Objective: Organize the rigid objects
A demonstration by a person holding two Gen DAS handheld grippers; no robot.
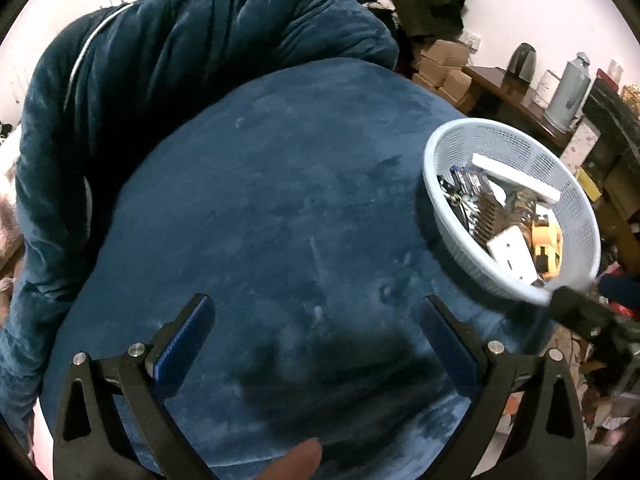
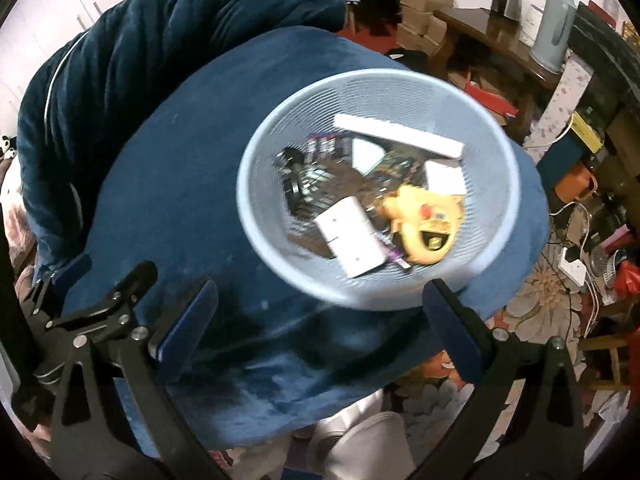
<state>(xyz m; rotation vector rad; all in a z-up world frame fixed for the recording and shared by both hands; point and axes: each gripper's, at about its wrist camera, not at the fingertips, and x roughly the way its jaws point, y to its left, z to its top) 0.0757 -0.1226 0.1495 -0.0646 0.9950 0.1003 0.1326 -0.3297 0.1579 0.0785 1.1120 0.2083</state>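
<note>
Two fisheye views are looking down on a round dark-blue velvet cushion seat point(image 1: 280, 200). A pale-blue perforated plastic basket point(image 2: 256, 216) is sitting on the seat, at the right of the left wrist view and filling the centre of the right wrist view, close to the cushion's far right edge. Inside it are lying a long white rectangular bar point(image 2: 398, 136), a white flat box point(image 2: 352, 238), a yellow tape measure point(image 2: 426, 220) and dark blurred items that cannot be identified. The left gripper point(image 1: 316, 316) is hovering over bare cushion, jaws spread wide and holding nothing. The right gripper point(image 2: 320, 296) is hovering at the basket's near rim, jaws equally wide and empty. The bar's long axis is running from upper left to lower right, resting against the basket wall. The basket could probably tip off the soft edge if nudged.
</note>
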